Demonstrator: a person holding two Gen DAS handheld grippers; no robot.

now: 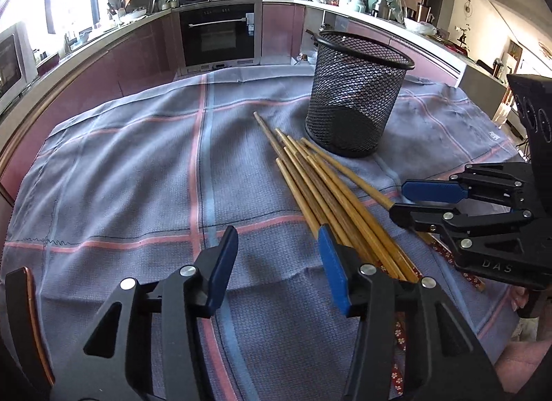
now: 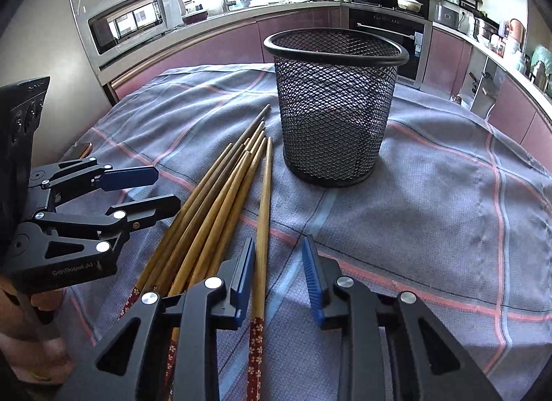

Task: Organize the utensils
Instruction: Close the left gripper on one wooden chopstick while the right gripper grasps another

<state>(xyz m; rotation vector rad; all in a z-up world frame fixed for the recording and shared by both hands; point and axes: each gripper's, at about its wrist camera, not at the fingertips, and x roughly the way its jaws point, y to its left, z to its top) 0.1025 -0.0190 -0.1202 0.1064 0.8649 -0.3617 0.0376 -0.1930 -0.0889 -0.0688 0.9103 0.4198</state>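
Several bamboo chopsticks with red flowered handles lie in a loose bundle on the checked grey cloth, tips toward a black mesh cup that stands upright and looks empty. They also show in the right wrist view, left of the mesh cup. My left gripper is open and empty, just left of the bundle's handle end. My right gripper is open, low over the cloth, with one chopstick lying between its fingers, against the left pad. Each gripper shows in the other's view: the right gripper, the left gripper.
The checked grey cloth covers the table to its edges. Behind it stand purple kitchen cabinets, a built-in oven and crowded worktops. A microwave stands at the back left in the right wrist view.
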